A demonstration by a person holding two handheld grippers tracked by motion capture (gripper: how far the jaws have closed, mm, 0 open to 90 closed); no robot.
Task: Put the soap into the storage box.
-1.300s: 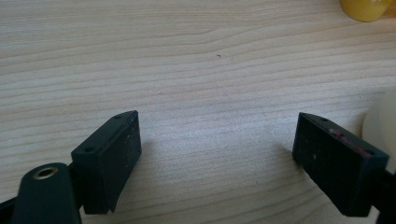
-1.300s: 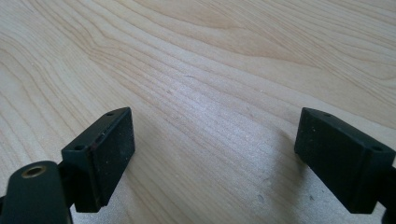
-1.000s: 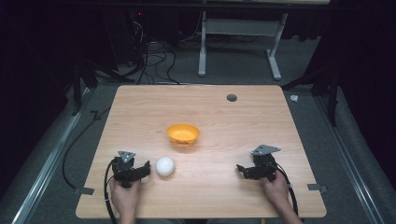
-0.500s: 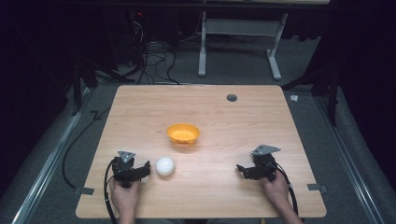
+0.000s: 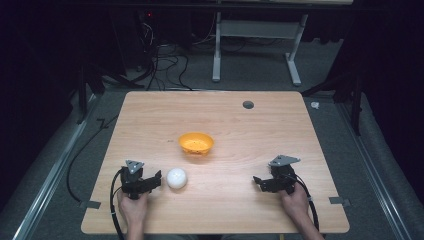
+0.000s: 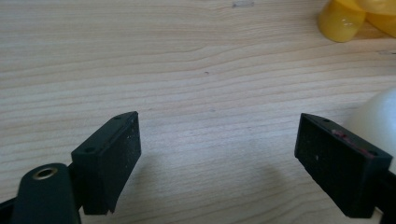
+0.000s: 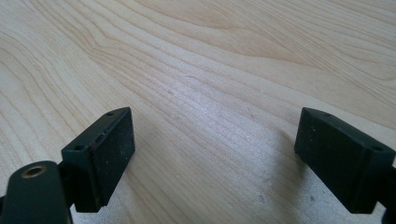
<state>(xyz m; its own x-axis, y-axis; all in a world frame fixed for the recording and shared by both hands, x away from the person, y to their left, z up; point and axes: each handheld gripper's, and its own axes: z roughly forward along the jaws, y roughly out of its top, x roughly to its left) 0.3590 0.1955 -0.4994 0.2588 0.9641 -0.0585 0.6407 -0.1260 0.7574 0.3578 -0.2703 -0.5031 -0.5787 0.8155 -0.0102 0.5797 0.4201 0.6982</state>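
- Sitting on the near left part of the tabletop [image 5: 150,120], the white ball [image 5: 176,178] lies just beside the left gripper [image 5: 156,180], off its right-hand side.
- In the left gripper view the ball [image 6: 378,116] shows as a smooth, pale, slightly glossy curve right behind the right-hand jaw, outside the gap; whether it touches that jaw cannot be told.
- The left gripper [image 6: 217,158] has its jaws spread wide, with bare wood between them.
- An orange bowl [image 5: 196,143] stands upright near the middle of the tabletop, beyond the ball and a little to its right, apart from it; its yellow-orange base [image 6: 341,21] shows at the top right of the left gripper view.
- The right gripper [image 5: 260,183] rests at the near right, well apart from ball and bowl, held by a hand [image 5: 295,202]; its jaws are also wide apart over empty wood [image 7: 210,116].
- The tabletop is light wood with wavy grain and has a small dark round hole [image 5: 248,104] near its far edge.
- Around it the room is dark: grey carpeted floor [image 5: 260,80], a tangle of black cables [image 5: 165,65] behind the table, and the white legs of a frame [image 5: 255,47] farther back.
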